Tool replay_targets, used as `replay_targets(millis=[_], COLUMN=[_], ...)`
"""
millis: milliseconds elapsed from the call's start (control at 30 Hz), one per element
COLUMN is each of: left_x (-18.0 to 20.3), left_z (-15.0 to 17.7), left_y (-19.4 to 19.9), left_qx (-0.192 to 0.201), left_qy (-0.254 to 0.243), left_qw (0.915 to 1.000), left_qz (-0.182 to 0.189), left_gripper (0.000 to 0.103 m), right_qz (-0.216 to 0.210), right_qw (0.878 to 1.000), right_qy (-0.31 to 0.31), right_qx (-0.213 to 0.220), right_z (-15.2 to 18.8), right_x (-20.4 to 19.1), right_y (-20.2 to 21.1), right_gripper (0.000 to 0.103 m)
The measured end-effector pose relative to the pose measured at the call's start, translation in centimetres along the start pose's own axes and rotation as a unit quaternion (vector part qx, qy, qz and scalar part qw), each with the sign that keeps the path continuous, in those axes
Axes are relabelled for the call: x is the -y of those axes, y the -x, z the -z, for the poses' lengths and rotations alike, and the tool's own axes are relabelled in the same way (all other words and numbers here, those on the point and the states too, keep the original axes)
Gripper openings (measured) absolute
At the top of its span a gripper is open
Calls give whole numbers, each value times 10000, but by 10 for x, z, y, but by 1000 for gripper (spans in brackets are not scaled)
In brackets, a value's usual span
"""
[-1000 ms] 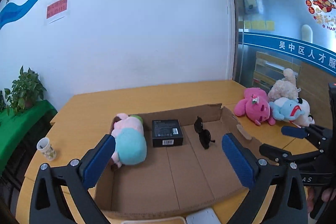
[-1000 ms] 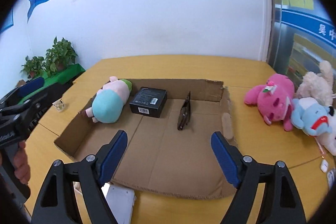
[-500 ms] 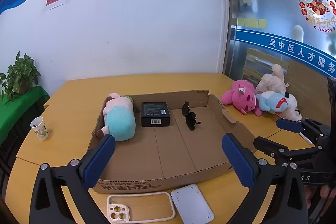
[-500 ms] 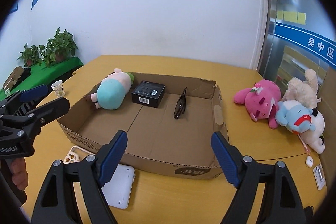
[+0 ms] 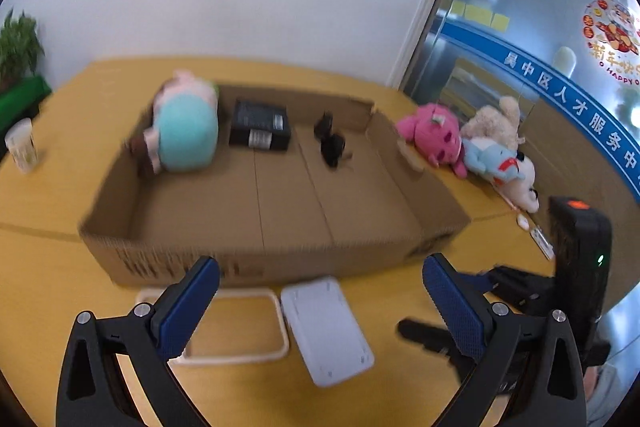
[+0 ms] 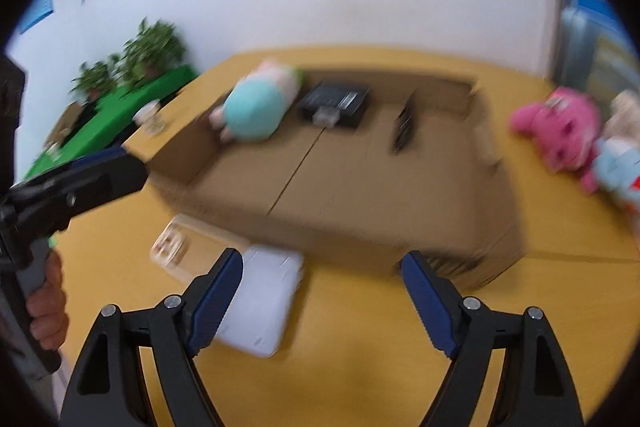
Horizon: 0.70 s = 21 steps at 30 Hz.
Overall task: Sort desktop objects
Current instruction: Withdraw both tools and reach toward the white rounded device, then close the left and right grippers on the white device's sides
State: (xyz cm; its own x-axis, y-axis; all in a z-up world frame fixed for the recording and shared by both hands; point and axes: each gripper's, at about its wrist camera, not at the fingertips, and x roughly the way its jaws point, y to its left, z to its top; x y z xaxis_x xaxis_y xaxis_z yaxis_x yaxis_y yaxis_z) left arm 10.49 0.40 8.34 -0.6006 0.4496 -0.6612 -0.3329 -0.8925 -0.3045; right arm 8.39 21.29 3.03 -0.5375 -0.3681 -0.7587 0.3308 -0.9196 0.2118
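With our left tool (image 5: 316,301) and right tool (image 6: 322,291) both gaping wide and empty above the white slab (image 5: 326,335) and phone case (image 5: 236,327) lying near the cardboard box (image 5: 256,259) on the bench (image 6: 360,367), we risk clashing tools over these touching items.

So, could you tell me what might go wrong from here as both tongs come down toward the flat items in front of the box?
1. The white flat device and the clear phone case lie side by side, so one grab could catch or shove both.
2. The left tongs and right tongs are close together and could collide.
3. Both items sit right by the cardboard box wall, which could block a finger.
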Motion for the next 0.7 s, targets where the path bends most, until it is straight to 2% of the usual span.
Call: replay_targets(millis=[100,167,333,367,400,567,633,700], left_x=[-10,-12,-12,-13,-12,-9,-4,2], left_z=[18,27,36,36,37,42,43,43], left_y=[-15,-20,-28,-30,-33,-49,-56,-66], left_qx=[-364,-502,-701,-744,-790,-1021,-1127,-1241], left_qy=[218,254,239,228,226,239,220,242], left_qw=[9990,9982,9966,9962,9958,9927,9906,9879], left_qz=[151,221,367,386,406,599,750,901], left_gripper=[102,101,98,98,97,90,83,81], right_qz=[-433,-512,-294,-179,-167,-137,-79,-70], right_qw=[9980,9964,9951,9947,9941,9961,9968,9971], right_qy=[-55,61,433,475,479,264,106,-78], right_qx=[-465,-670,-842,-899,-956,-831,-794,-756], right_z=[20,28,34,35,37,44,46,48], right_x=[-11,-21,-42,-45,-45,-33,-23,-12], right_y=[-30,-46,-70,-74,-78,-70,-65,-59], right_gripper=[82,82,79,71,69,68,68,68])
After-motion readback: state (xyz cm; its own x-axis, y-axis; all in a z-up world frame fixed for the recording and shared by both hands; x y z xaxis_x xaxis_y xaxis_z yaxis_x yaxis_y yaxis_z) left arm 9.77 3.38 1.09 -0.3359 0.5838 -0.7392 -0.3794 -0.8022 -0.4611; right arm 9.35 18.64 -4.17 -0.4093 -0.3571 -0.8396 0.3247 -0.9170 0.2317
